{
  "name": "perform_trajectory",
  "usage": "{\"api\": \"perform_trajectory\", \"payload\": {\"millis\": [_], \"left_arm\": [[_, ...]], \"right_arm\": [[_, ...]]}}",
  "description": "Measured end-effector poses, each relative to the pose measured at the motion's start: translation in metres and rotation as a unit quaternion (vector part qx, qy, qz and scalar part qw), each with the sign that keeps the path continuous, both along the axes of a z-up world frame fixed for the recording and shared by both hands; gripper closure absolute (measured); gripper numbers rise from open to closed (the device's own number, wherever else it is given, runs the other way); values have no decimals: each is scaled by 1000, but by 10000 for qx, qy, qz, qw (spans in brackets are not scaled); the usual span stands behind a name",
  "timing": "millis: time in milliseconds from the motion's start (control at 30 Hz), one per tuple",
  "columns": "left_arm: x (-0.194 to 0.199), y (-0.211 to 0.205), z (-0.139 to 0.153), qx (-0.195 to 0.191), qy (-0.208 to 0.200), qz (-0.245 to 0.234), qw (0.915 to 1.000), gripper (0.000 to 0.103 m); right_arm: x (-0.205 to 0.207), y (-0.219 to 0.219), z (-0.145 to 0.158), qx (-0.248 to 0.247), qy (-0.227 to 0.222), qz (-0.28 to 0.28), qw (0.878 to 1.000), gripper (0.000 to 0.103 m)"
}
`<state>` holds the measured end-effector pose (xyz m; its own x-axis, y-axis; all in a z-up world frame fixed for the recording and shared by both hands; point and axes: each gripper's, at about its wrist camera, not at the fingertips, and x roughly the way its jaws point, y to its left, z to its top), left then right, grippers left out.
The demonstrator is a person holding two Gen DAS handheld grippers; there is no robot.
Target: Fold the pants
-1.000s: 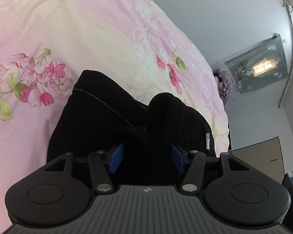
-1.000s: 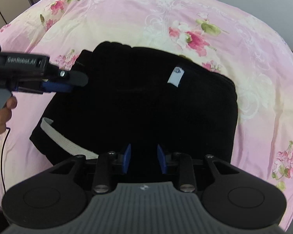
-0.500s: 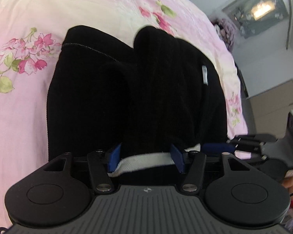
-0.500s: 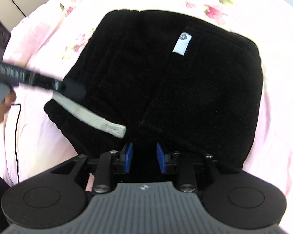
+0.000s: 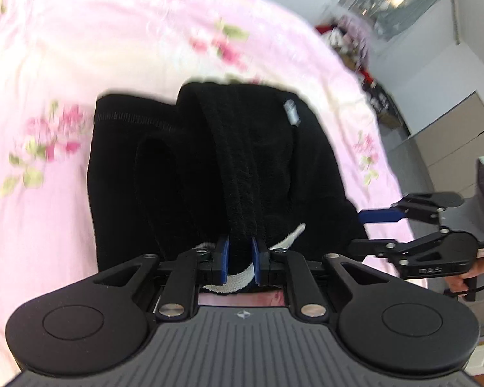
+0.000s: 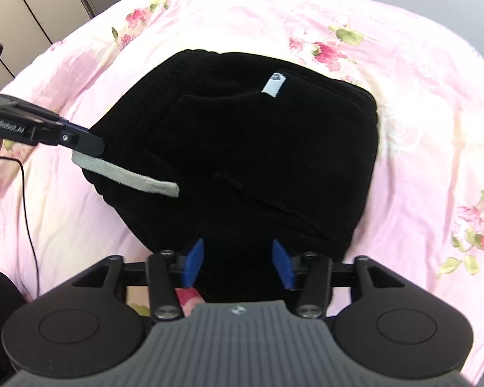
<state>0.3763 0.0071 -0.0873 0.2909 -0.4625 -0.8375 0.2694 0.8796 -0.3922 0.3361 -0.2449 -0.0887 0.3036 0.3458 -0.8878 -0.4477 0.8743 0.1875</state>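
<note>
1. Since half a second ago, the left gripper has narrowed and is now pinching the black pants at their waistband and white drawstring on the floral bedsheet.
2. Meanwhile, the right gripper is spreading wide over the folded pants' near edge, gripping nothing; the dangling drawstring is risking a messy fold if it is left sticking out.

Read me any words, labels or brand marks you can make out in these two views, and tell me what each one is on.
"GenRobot.AI": on the side of the left gripper, right wrist view.
"DAS": on the body of the right gripper, left wrist view; partly legible.
Small white tag on the black pants: round emblem, too small to read.
Small emblem on each gripper's grey base: no text.
</note>
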Motion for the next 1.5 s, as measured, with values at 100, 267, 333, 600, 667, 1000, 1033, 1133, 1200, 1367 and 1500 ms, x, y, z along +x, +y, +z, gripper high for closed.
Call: {"api": "perform_trajectory", "payload": {"millis": [100,267,333,600,667,1000,1033,1133,1200,1367,1500], "left_arm": [[0,-1,-7,375,-21,5,9993,67],[8,0,-26,-1,0,207,9998,44],[11,-2,-32,-62,-6,275,9996,59],[-17,-8,-5,-8,-175,145,9997,88],[-25,-8,-12,109,45,88,9999,88],[-20,36,-50,-613,469,550,9955,57],[-19,42,-42,-690,324,621,9952,49],[-5,55,-25,-917,-42,1186,9887,30],[10,54,-23,-1086,-89,1294,9856,26],[39,37,-38,-1110,62,1552,9816,24],[51,28,-54,-1112,177,1646,9799,49]], "right_arm": [[-8,3,-4,-234,-51,402,9989,35],[-19,28,-19,-933,-653,1227,9859,25],[-17,36,-26,-1004,-776,1352,9827,24],[-26,42,-19,-840,-510,1532,9833,97],[-31,43,-19,-814,-429,1682,9814,98],[-32,50,-47,-987,-173,1731,9798,94],[-31,48,-46,-913,-153,1658,9818,93],[-28,44,-45,-715,-9,1483,9864,92],[-25,43,-44,-706,21,1444,9870,92],[-27,44,-38,-693,-33,1502,9862,82],[-24,33,-15,-503,-103,1349,9895,58]]}}
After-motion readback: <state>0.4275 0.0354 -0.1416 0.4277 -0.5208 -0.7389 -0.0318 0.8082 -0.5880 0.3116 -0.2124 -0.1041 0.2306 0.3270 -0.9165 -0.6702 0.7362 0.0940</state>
